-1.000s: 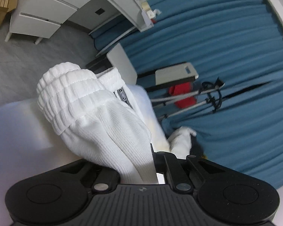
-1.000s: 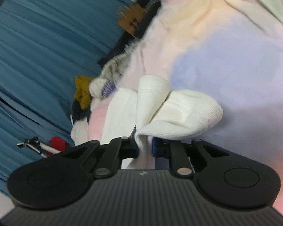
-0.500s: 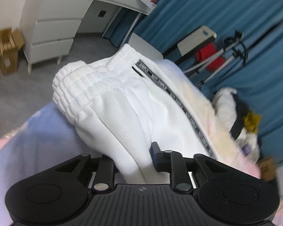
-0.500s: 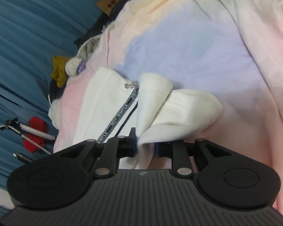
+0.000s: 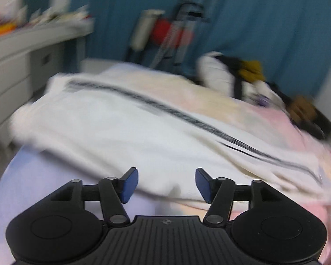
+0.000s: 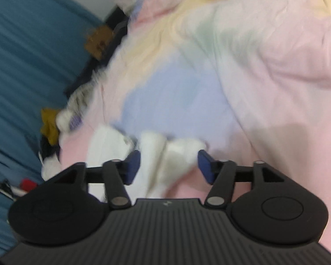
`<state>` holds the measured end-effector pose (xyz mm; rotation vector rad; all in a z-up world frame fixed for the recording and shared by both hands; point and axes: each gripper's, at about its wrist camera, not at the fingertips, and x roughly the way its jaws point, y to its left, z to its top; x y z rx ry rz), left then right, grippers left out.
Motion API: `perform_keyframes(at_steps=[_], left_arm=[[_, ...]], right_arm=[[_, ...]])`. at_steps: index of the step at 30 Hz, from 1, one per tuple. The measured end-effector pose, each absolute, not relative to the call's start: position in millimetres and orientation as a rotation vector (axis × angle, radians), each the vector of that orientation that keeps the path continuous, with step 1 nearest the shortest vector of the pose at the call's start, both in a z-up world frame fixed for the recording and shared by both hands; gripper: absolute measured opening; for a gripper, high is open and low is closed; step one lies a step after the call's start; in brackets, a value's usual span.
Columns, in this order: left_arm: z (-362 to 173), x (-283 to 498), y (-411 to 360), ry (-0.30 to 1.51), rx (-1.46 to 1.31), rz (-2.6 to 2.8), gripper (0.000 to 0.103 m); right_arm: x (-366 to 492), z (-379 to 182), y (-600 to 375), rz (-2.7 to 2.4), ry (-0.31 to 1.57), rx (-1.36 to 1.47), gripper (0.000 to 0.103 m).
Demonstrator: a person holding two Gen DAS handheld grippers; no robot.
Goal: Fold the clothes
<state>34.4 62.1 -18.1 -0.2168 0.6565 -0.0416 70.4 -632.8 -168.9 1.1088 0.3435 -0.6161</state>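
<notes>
The white garment (image 5: 125, 132) lies spread just ahead of the left gripper (image 5: 166, 184), whose jaws stand wide apart, empty. The right gripper (image 6: 168, 165) gapes too, a bunched white end between its fingers, seemingly loose. Only the left view shows the dark side stripe (image 5: 187, 119). Pastel bedsheet (image 6: 264, 70) beneath; blue curtain (image 5: 264, 22) beyond

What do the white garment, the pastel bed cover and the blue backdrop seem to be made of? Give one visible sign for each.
White garment: probably a soft knit, matte, slumping in rounded folds; blur hides the weave. Pastel bed cover: likely thin woven cotton, matte, with fine sharp creases. Blue backdrop: a cloth curtain, judging by its long parallel pleats.
</notes>
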Motion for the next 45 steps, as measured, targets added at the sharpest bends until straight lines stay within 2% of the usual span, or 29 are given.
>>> perform_keyframes(at_steps=[4,11,18,21,26,29,32,34,35,36,39,45], left_arm=[[-31,42,1,0.648,-0.041,-0.174,0.062],[-72,69,-89,0.647,0.203,-0.370,0.061],[-112,106,-118,0.620,0.299,-0.440,0.058],[-123,114,-120,0.609,0.316,-0.453,0.048],[-120,122,-114,0.591,0.248,-0.445,0.020],[-112,122,-107,0.579,0.204,-0.451,0.010],[-103,122,-102,0.564,0.169,-0.458,0.007],[-97,122,-98,0.554,0.147,-0.462,0.006],[-93,120,-98,0.539,0.146,-0.464,0.004],[-91,118,-97,0.535,0.143,-0.466,0.004],[-85,115,-95,0.525,0.139,-0.472,0.004],[-67,112,-78,0.479,0.073,-0.508,0.003]], right_arm=[[76,-166,-635,-0.489,0.319,1.113,0.064],[91,-195,-646,-0.359,0.388,1.295,0.064],[105,-197,-652,-0.279,0.398,1.285,0.063],[113,-199,-650,-0.372,0.486,1.241,0.061],[117,-196,-647,-0.454,0.502,1.191,0.063],[122,-197,-647,-0.484,0.530,1.144,0.063],[128,-206,-652,-0.486,0.544,1.132,0.062],[127,-204,-652,-0.482,0.504,1.110,0.057],[127,-201,-651,-0.475,0.490,1.081,0.045],[128,-198,-650,-0.469,0.476,1.053,0.027],[135,-190,-648,-0.462,0.486,0.959,0.009],[159,-146,-650,-0.443,0.403,0.955,0.006]])
